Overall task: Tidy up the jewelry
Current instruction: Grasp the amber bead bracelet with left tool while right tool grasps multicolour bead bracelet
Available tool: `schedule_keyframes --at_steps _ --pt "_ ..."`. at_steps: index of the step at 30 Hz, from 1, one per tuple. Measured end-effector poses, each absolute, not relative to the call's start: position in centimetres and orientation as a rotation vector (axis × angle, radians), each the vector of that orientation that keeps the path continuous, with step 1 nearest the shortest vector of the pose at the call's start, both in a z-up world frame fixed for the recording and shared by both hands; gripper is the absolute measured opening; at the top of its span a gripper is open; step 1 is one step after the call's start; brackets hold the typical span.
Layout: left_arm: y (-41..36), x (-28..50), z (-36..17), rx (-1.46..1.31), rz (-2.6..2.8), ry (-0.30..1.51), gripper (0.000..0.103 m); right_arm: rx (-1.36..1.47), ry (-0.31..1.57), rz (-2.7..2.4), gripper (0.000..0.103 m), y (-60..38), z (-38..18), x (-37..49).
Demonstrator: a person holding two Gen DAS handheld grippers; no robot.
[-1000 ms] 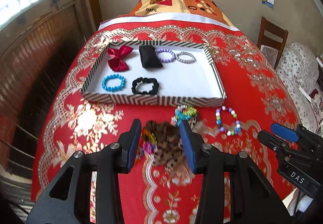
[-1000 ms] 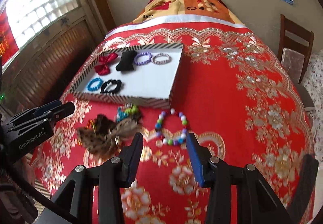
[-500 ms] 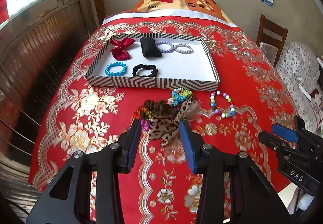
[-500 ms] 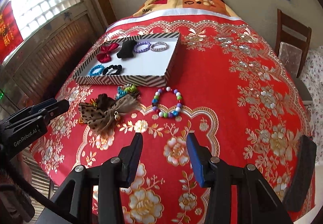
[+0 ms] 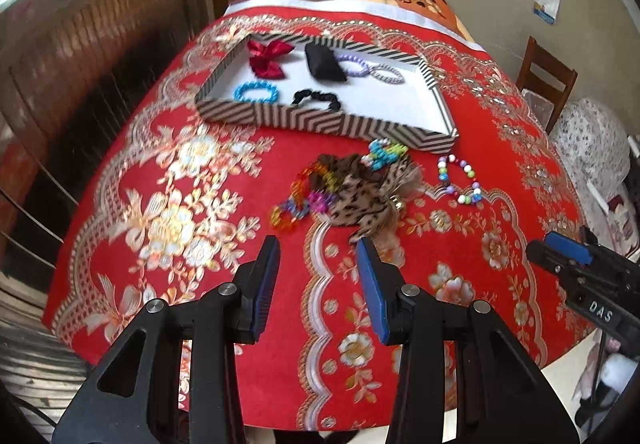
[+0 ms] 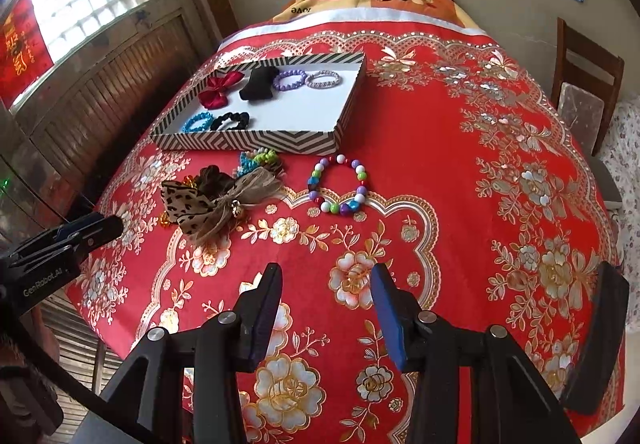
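— While the red floral tablecloth (image 6: 460, 171) lay spread under everything, where did the jewelry sit relative to the shallow box with black-and-white zigzag walls (image 6: 248, 143)?

— Going left to right inside the box: a dark red satin bow (image 6: 218, 89) in the far left corner, a folded black cloth pouch (image 6: 258, 83) beside it, then a purple beaded bracelet (image 6: 290, 79) and a silver-grey twisted bracelet (image 6: 324, 79). Along the box's near wall lay a bright blue beaded bracelet (image 6: 198, 121) and, just right of it, a black fabric scrunchie (image 6: 230, 120).

— And outside the box?

— Just in front of its near wall, from the left: a translucent rainbow plastic bracelet (image 5: 294, 203), a leopard-print fabric bow with a small gold bell (image 6: 212, 205) lying partly over it, a bunched turquoise-and-green bead bracelet (image 6: 256, 159) touching the box wall, and a round bracelet of large multicoloured beads (image 6: 340, 183) below the box's near right corner.

— How were the tools?

— The left gripper (image 5: 316, 284) hovered on the near side of the leopard bow, well short of the box, its blue-padded jaws parted and nothing between them. The right gripper (image 6: 326, 312) hung nearer still, over bare cloth in front of the big-bead bracelet, jaws likewise apart and empty.
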State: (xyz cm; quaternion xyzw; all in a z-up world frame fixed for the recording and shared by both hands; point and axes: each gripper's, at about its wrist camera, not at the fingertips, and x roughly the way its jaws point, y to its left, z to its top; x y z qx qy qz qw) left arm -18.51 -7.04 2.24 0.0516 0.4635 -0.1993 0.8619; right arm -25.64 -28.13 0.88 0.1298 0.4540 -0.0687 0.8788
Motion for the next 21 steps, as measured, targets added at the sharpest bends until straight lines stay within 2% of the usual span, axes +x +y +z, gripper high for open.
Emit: schedule_keyframes --at_steps 5,7,9,21 --pt "-5.6 -17.9 1.5 0.051 -0.46 1.02 0.04 0.284 0.971 -0.135 0.044 -28.2 -0.2 -24.9" --pt "-5.4 -17.8 1.4 0.037 -0.476 1.026 0.048 0.288 0.976 -0.132 0.044 -28.2 -0.4 -24.6" --pt "-5.1 -17.4 1.3 0.019 -0.482 1.035 0.05 0.287 0.979 -0.128 0.044 -28.1 -0.5 -24.2" --pt "-5.2 -12.1 -1.4 0.031 -0.454 1.102 0.051 0.278 0.986 -0.124 0.044 -28.6 -1.0 -22.3"
